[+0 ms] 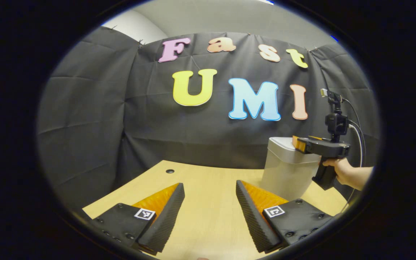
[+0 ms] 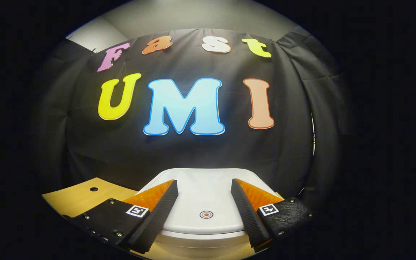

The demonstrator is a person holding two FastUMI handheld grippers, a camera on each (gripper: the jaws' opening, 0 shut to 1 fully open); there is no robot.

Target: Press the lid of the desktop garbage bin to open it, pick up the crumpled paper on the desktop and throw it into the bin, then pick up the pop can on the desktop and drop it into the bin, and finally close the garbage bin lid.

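In the left gripper view, the left gripper (image 1: 210, 202) sits low over the wooden desk (image 1: 208, 224). Its claw is wide apart w/ nothing between the two fingers, just bare desk top. A small round hole (image 1: 170, 171) is in the desk, near the far edge by the black cloth wall (image 1: 96, 119).

To the right, farther off, stands the garbage bin (image 1: 284, 169). It's pale grey w/ a white lid (image 1: 280, 141), and the lid is down flat. The right gripper (image 1: 299, 143) is up at the top of the bin, its front end over the lid. A hand (image 1: 345, 171) holds it by the dark handle, w/ a bit of bare arm going off to the right. A little camera on a post (image 1: 335, 121) stands on top of that gripper, and a cable loops off behind it. From here I can't tell if that gripper touches the lid.

In the right gripper view, the right gripper (image 2: 204, 196) looks down across the bin lid (image 2: 202, 191). Its claw is wide too & holds nothing. The fingers reach out above the white lid, one on each side of the middle. A small round red-ringed button mark (image 2: 206, 214) is on the lid, btw the fingers and close to the near rim. The lid is shut. The desk (image 2: 81, 196) shows to the left of the bin, w/ the same round hole (image 2: 93, 189).
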